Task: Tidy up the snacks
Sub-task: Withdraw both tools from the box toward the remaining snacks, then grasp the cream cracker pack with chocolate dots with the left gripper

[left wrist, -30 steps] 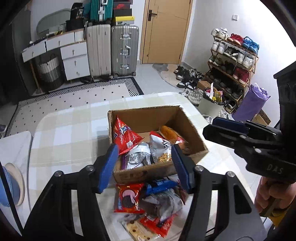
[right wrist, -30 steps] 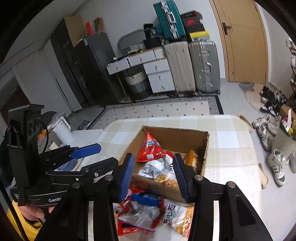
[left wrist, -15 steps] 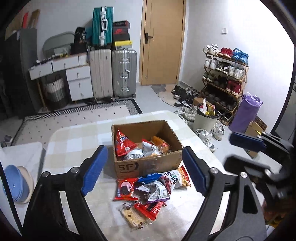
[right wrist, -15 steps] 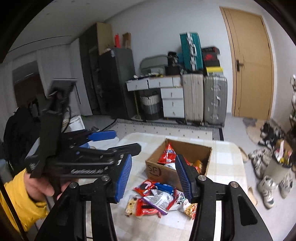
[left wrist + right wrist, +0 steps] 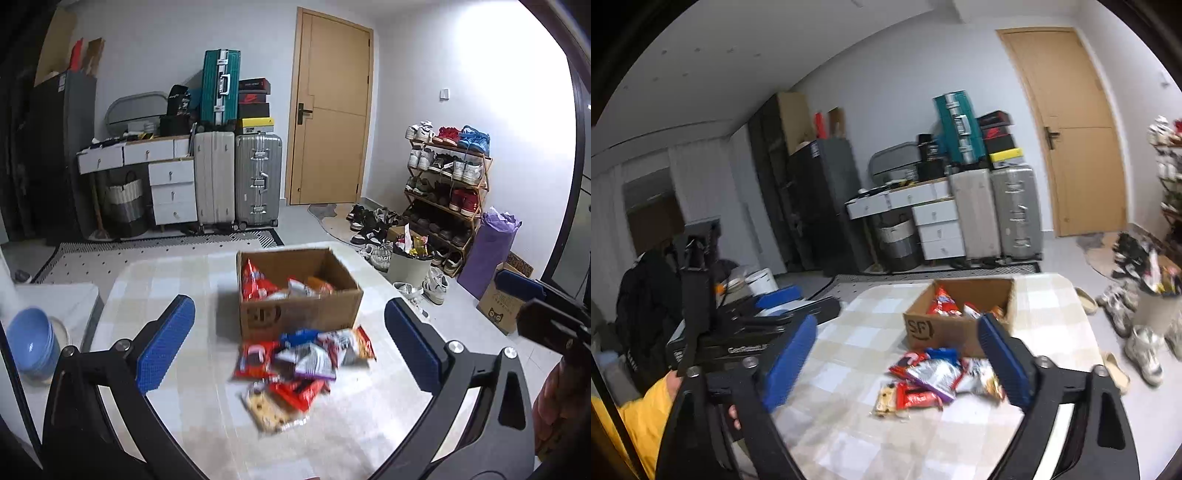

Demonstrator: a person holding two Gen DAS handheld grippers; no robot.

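Checked cloth covers the desk [image 5: 177,280], where loose snack packets [image 5: 299,363] lie heaped just before the cardboard box [image 5: 299,310]. Both grippers' jaws gape wide, empty; best descend squarely over one top packet, pinching lightly.

One cardboard box [image 5: 299,314] is seen on one checked table [image 5: 166,280]. Three suitcases are counted: one teal [image 5: 221,86], one cream [image 5: 214,177], one silver [image 5: 258,179]. Two grippers are seen; the snack packets are too blurred for counting.
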